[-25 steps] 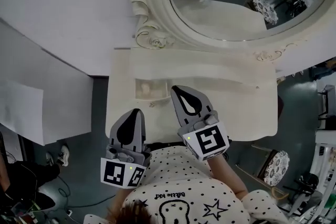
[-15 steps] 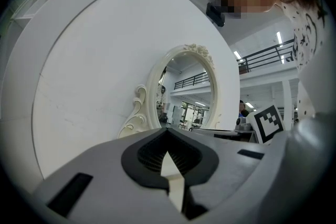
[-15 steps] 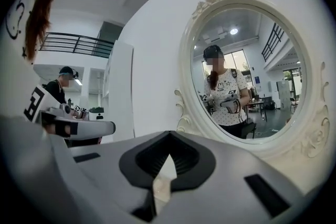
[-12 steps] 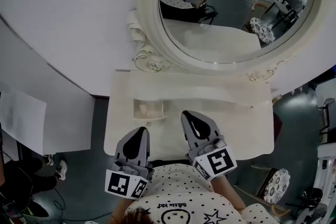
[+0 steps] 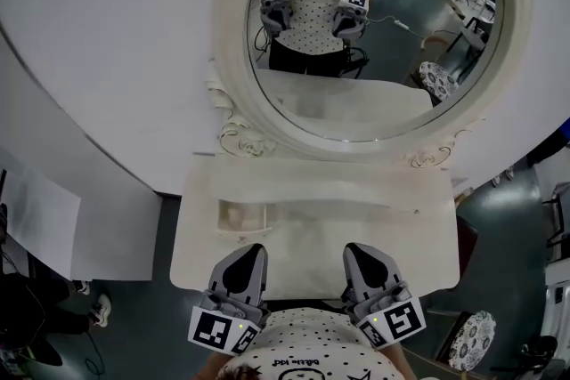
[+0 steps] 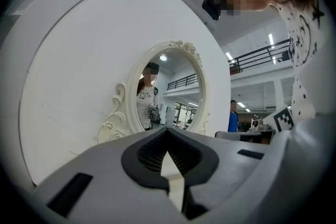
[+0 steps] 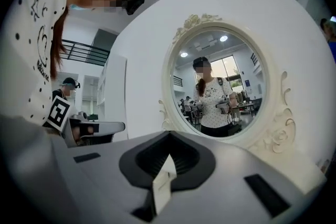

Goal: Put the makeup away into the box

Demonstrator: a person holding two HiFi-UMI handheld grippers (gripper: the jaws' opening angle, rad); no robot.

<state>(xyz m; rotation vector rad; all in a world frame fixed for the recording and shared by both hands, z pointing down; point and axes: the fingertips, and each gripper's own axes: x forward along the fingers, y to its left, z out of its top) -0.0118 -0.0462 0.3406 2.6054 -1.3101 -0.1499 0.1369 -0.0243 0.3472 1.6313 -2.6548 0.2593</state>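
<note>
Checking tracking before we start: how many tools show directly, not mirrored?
2: left tool at the table near edge, left of centre; right tool beside it, further right. None seems hidden.

Grey left tool [image 5: 251, 250] and right tool [image 5: 357, 248], black-and-white marker cubes [image 5: 219, 331], white dotted shirt [image 5: 303, 344]

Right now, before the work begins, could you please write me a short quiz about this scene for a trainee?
1. True or false: the left gripper and the right gripper are both shut and hold nothing.
2. In the head view, in which part of the white table is the open compartment? A. the left part. B. the right part. C. the middle.
3. In a few words: what shows in the oval mirror?

Key: 1 true. 2 A. 3 the person, holding both grippers.
</note>
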